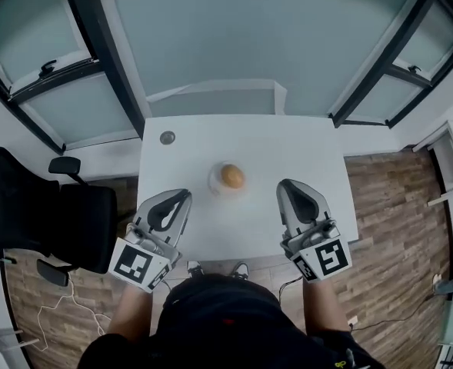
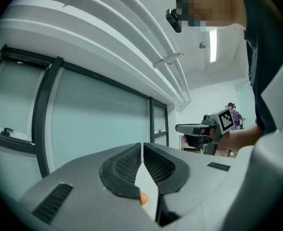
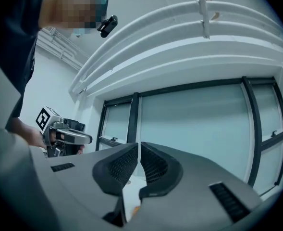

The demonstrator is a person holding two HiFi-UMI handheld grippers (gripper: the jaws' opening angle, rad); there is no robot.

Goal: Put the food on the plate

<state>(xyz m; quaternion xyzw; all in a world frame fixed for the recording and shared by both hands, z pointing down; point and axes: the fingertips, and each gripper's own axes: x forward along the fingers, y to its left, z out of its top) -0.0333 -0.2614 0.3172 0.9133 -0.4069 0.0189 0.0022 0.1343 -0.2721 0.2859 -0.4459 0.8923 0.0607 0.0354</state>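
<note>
An orange, round piece of food lies on a small pale plate in the middle of the white table. My left gripper hangs over the table's near left part, shut and empty, its tips short of the plate. My right gripper hovers to the right of the plate, also shut with nothing in it. In the left gripper view the jaws meet at the tips and a sliver of the orange food shows below them. The right gripper view shows its jaws together.
A small round grey object sits near the table's far left corner. A black office chair stands left of the table. Glass wall panels rise behind it, and wooden floor lies to the right.
</note>
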